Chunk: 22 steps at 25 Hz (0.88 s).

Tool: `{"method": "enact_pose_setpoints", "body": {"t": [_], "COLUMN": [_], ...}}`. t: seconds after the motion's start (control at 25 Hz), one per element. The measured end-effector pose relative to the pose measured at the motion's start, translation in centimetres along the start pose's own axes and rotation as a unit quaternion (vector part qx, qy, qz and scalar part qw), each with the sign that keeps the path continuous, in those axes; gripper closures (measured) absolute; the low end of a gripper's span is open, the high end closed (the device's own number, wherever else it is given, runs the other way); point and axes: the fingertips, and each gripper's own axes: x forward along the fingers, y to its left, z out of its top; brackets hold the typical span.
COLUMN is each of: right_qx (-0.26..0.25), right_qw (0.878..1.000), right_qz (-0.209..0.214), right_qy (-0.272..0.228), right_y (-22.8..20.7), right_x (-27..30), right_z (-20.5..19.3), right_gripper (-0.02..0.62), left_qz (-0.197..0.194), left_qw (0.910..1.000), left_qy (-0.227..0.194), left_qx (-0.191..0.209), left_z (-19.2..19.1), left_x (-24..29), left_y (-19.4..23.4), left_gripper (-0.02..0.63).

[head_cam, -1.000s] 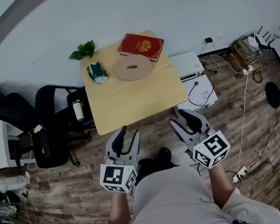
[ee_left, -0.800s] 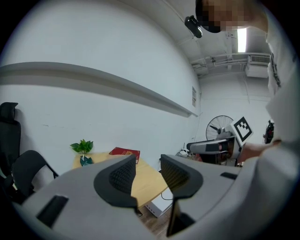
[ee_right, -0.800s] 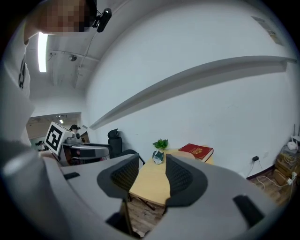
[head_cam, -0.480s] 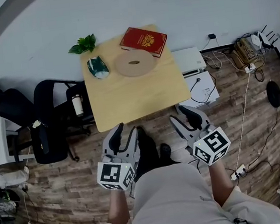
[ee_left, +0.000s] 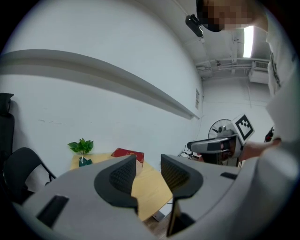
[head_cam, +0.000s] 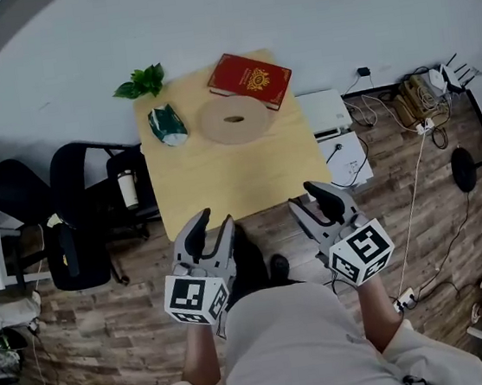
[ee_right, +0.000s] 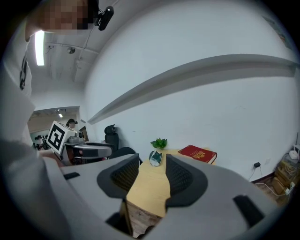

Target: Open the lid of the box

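Note:
A red box (head_cam: 249, 80) with a gold emblem lies closed at the far right corner of the light wooden table (head_cam: 222, 181); it also shows as the red box (ee_left: 127, 153) and the red box (ee_right: 197, 153) in the gripper views. My left gripper (head_cam: 213, 227) hovers over the floor just short of the table's near edge, open and empty. My right gripper (head_cam: 309, 201) hangs level with it at the table's near right corner, also open with nothing between its fingers. Both are well short of the box.
On the table sit a round wooden disc (head_cam: 234, 120), a green packet (head_cam: 167, 125) and a small plant (head_cam: 141, 84). Black chairs (head_cam: 78, 216) stand to the left. White boxes (head_cam: 327, 116) and cables (head_cam: 413, 101) lie to the right.
The person has stepped toward the table, so both grippers are now nearer its front edge. The jaws stand as wide as before.

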Motion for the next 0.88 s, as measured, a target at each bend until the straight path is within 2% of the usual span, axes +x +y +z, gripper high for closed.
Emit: {"method": "enact_pose_setpoints", "body": {"t": [0.56,0.88], "right_qx": [-0.021,-0.008], "right_qw": [1.0,0.999], "right_qz": [-0.018,-0.022], "right_qy": [0.015,0.025], "right_y": [-2.4,-2.6], "right_x": [8.9,13.3], "right_z": [3.4,4.2], "right_gripper": [0.431,0.426], "left_qz": [-0.037,-0.067], "left_qw": [0.9992,0.9976], "left_qy": [0.001,0.012], "left_qx": [0.012,0.014], "left_z": [3.2,3.8], "left_x": [7.0,9.8], "left_y": [7.4,10.6], "left_gripper": [0.46,0.46]}}
